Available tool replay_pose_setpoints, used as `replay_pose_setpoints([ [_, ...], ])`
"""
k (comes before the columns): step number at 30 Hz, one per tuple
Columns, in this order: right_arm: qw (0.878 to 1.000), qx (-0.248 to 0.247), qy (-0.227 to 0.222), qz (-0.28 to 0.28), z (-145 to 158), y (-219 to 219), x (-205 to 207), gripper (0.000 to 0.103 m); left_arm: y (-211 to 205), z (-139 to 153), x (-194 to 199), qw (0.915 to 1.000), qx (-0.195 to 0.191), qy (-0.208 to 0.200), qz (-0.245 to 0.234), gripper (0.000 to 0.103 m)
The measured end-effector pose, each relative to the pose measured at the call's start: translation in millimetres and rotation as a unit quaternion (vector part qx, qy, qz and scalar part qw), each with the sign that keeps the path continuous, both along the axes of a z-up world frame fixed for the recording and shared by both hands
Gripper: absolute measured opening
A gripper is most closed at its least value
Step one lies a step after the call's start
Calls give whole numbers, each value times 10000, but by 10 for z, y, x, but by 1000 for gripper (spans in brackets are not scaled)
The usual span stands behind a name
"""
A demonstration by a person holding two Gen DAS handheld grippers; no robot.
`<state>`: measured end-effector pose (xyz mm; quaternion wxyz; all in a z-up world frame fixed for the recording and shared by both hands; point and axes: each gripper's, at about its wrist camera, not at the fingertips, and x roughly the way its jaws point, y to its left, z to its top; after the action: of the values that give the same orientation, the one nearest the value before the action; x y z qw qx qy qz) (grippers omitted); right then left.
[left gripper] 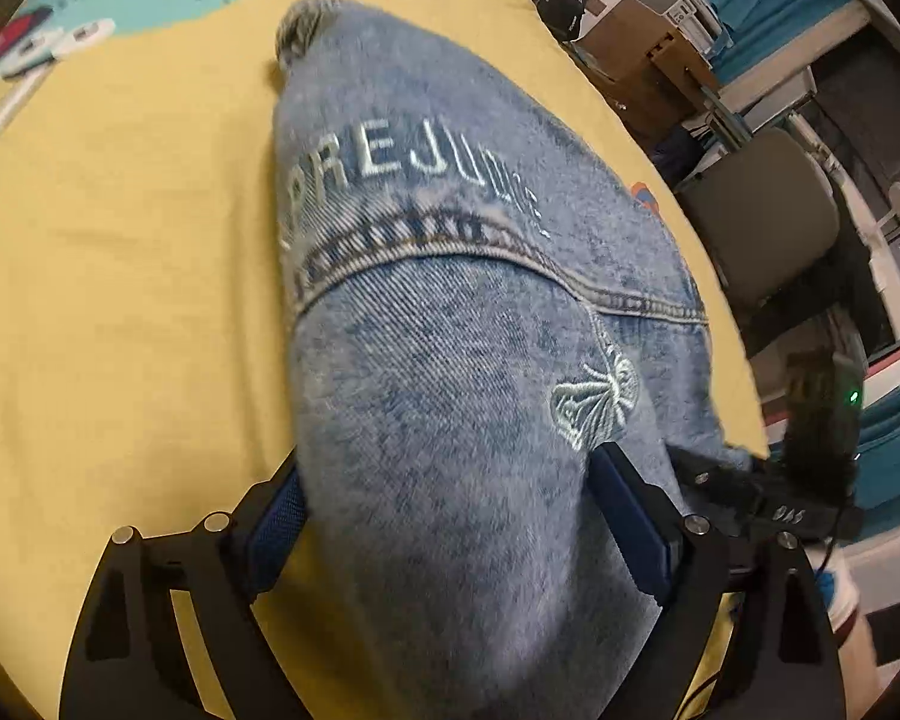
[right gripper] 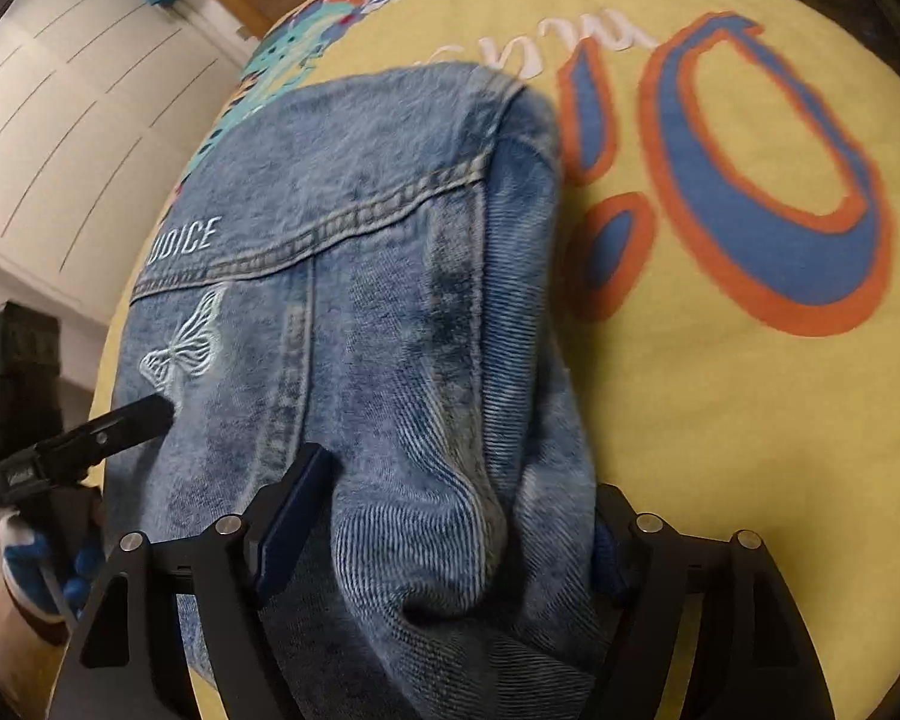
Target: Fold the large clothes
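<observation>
The denim jacket (left gripper: 450, 312) lay folded on the yellow bedspread (left gripper: 120, 300), its embroidered butterfly (right gripper: 180, 348) and white lettering facing up. My left gripper (left gripper: 450, 516) stood wide at the jacket's near edge, a thick fold of denim between the blue pads, which did not press on it. My right gripper (right gripper: 462, 516), beside the left along that same edge, stood open too, with bunched denim between its fingers.
</observation>
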<state>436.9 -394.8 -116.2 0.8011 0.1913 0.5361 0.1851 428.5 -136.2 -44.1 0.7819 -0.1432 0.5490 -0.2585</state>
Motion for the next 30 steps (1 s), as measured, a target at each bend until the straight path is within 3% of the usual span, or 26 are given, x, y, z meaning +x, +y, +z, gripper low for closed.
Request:
replay_pose_setpoints([
  [3,9982,596,89,-47,-95,-15,24,47,77,38,21,9997,-225,-66,73,67],
  [5,9949,995,91,-172,-124,-59,7,37,205,108,0,9982,-563,-78,182,46],
  [8,9920,1230,-210,-195,4,-34,-48,27,345,379,-21,9961,-790,-385,76,36],
  [13,9863,1423,-829,-46,425,281,-38,24,773,986,-76,9916,-750,-1052,-40,35],
  [19,9764,1766,-1226,204,754,943,71,24,1521,1340,-156,9871,-546,-1494,166,35],
  [22,9781,1676,-1181,356,730,1297,143,24,1722,1193,-261,9887,-452,-1404,263,35],
  [25,9837,1469,-946,416,565,1524,184,24,1829,808,-237,9932,-341,-1042,379,36],
  [28,9937,860,-502,522,239,1734,190,26,1884,341,-251,9975,245,-557,356,48],
  [30,9951,664,-460,578,159,1780,128,31,1949,254,-371,9960,403,-690,388,60],
])
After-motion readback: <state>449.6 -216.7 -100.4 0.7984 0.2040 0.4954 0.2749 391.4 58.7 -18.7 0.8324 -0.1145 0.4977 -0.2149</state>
